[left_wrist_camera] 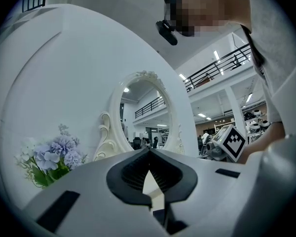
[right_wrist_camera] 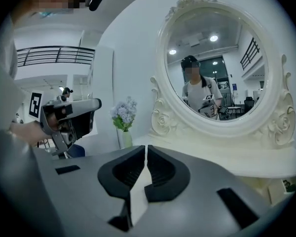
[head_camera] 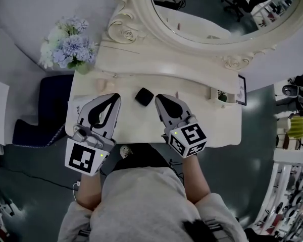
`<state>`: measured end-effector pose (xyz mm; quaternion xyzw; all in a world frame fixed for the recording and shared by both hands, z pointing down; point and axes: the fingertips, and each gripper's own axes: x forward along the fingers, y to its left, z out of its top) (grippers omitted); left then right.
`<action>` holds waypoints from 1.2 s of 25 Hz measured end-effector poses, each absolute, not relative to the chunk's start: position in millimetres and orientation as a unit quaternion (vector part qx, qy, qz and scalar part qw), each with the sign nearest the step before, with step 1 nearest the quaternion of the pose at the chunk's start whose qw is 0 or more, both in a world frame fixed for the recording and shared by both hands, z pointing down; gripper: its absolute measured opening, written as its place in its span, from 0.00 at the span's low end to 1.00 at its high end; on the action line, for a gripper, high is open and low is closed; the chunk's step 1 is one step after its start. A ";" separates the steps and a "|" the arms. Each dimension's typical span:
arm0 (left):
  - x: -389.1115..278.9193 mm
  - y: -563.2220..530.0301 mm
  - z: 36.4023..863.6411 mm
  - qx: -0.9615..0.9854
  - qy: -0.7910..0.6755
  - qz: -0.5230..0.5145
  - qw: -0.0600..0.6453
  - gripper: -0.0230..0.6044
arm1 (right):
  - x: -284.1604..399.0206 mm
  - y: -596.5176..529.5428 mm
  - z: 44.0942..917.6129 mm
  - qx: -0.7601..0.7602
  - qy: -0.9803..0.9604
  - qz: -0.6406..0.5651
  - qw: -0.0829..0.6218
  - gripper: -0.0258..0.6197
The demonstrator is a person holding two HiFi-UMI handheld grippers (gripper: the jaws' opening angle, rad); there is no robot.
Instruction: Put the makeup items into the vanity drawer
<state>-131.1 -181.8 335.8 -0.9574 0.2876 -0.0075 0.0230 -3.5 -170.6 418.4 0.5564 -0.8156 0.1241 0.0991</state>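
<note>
Grey sweater [head_camera: 141, 195] nearest; cream vanity top [head_camera: 134, 121], flowers [head_camera: 70, 48], oval mirror [head_camera: 217, 9], dark floor [head_camera: 262, 120].

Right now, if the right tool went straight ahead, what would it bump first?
Likely the mirror's raised base, beyond the vanity top. The right tool is shut and empty; the black case seems just left of its line.

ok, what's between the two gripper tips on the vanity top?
A small black square item, nearer the right gripper than the left gripper; otherwise bare vanity top. Head view shows it.

One mirror [head_camera: 217, 14], one bouquet [head_camera: 70, 49] — one box [head_camera: 144, 96] (black).
</note>
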 end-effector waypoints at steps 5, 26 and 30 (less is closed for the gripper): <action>-129.6 -193.4 348.4 -0.956 0.292 -0.022 0.010 0.06 | -1.8 -179.0 452.6 0.543 -0.814 0.159 0.133 0.08; -128.5 -215.6 372.8 -0.939 0.341 -0.046 -0.011 0.06 | -7.6 -186.6 557.8 0.413 -0.838 0.215 0.284 0.42; -131.9 -217.0 373.9 -0.933 0.356 -0.049 -0.014 0.06 | -7.3 -191.2 567.2 0.401 -0.839 0.212 0.301 0.47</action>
